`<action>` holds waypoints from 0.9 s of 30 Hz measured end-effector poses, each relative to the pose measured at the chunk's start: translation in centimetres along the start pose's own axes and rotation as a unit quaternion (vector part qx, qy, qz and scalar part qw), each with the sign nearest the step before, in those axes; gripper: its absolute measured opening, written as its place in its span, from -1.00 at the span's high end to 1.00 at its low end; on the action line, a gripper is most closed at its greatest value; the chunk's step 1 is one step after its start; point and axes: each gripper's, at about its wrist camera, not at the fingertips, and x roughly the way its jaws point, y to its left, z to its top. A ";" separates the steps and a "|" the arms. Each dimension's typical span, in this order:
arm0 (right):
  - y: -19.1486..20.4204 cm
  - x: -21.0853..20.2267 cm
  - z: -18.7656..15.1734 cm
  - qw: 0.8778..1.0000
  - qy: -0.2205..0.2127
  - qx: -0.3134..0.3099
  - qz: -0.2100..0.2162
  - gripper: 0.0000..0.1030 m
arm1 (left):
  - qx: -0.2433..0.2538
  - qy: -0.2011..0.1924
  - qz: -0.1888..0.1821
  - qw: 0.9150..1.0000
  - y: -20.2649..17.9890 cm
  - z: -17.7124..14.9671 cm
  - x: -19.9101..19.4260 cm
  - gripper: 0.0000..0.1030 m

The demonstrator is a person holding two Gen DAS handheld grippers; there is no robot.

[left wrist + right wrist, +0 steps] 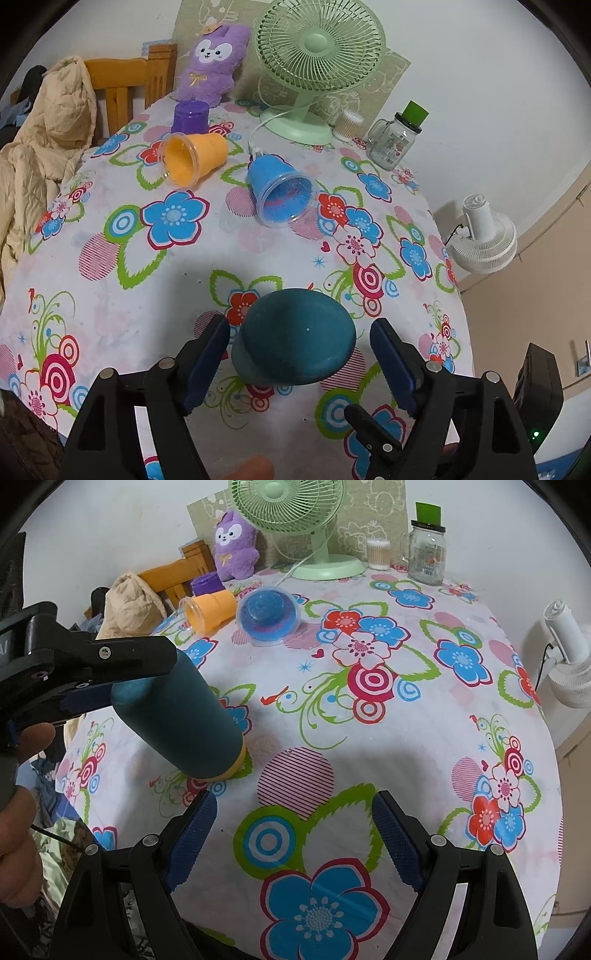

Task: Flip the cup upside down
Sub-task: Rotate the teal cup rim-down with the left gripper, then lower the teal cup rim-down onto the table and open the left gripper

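Teal cup (177, 720) tilted in your left tool (299, 350), rim near the desk (443, 738).
Left tool's fingers look spread beside the cup; its hold cannot be confirmed, so the cup may slip. Right tool (293, 827) is open, empty.

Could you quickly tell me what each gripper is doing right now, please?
Left gripper: jaws spread around the base of the dark teal cup; whether it grips cannot be told.
Right gripper: open, holding nothing, above the floral tablecloth.

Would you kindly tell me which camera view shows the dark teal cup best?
The right wrist view: the dark teal cup appears side-on, tilted, its yellow rim on the tablecloth, at the left gripper. The left wrist view shows only its base between open fingers.
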 end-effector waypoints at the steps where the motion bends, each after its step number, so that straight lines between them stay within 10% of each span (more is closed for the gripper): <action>1: 0.1 -0.1 0.0 1.000 0.000 -0.001 -0.001 -0.71 | 0.000 0.000 0.000 1.000 0.0 0.0 -0.1 -0.59; 27: 2.5 -3.8 1.7 0.998 -0.052 -0.007 -0.019 -0.71 | 0.028 -0.033 -0.002 0.999 0.2 -0.2 -4.0 -0.80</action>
